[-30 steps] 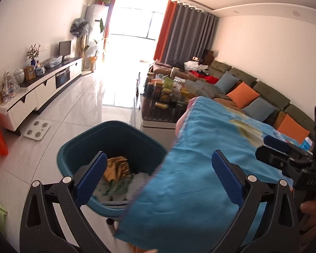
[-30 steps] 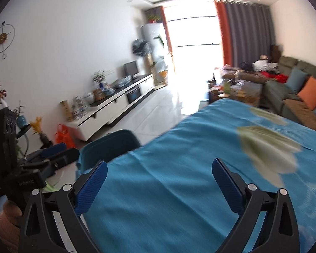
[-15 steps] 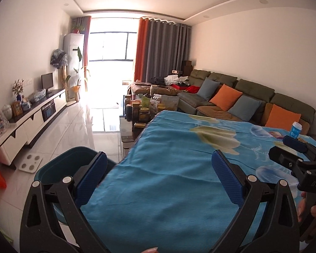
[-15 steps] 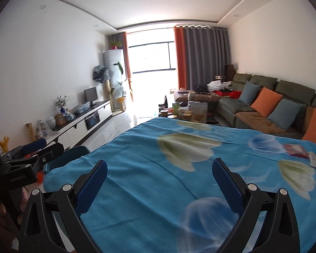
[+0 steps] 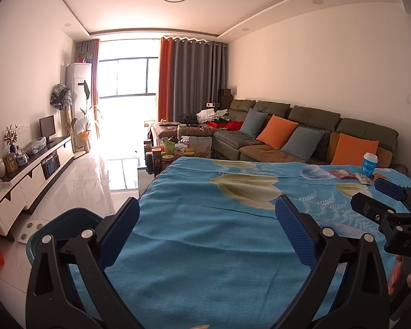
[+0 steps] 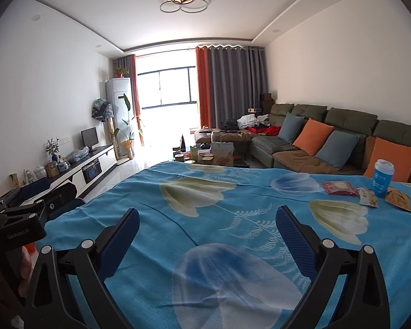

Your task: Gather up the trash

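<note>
A blue flowered cloth [image 6: 233, 200] covers the table. At its far right lie a red wrapper [image 6: 337, 187], a pale snack packet [image 6: 368, 197] and a brown packet [image 6: 398, 199], beside a blue paper cup [image 6: 383, 178]. The same cup [image 5: 369, 164] and red wrapper [image 5: 341, 174] show in the left wrist view. My right gripper [image 6: 208, 234] hangs open over the cloth, well short of the trash. My left gripper [image 5: 207, 229] is open too, empty, near the table's left edge. A teal bin [image 5: 54, 224] stands on the floor below that edge.
A sofa [image 6: 328, 142] with orange and grey cushions runs along the right wall. A cluttered coffee table [image 5: 172, 148] stands beyond the table. A white TV cabinet [image 5: 27, 175] lines the left wall, with shiny floor [image 5: 90, 181] between.
Both grippers have tilted up from the bin and table edge to look level across the table. The bin's contents dropped from view and the trash at the far right appeared.
</note>
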The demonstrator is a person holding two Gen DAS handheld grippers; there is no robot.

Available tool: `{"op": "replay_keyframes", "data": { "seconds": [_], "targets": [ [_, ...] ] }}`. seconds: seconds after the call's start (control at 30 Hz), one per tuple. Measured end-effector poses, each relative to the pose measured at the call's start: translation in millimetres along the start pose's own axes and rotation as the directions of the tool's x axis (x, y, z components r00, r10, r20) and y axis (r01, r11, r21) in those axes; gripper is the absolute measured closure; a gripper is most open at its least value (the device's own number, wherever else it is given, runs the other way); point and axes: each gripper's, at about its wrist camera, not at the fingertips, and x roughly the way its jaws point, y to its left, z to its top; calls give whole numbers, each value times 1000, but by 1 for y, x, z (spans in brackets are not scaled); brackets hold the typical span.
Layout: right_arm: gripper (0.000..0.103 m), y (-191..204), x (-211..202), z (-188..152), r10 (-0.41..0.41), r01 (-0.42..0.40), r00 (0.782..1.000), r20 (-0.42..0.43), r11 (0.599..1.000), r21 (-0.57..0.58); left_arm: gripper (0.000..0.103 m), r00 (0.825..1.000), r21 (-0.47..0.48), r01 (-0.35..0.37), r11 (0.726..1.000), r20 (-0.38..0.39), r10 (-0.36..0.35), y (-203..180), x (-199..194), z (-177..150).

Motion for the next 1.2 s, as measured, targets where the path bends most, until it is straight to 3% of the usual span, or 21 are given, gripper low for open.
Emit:
{"op": "replay_keyframes", "data": {
  "seconds": [1.2],
  "targets": [
    [7,-24,-29,-1,-82,82,995,57,997,15,6,997,53,9,999,78,-13,-39,-8,3]
  ]
}}
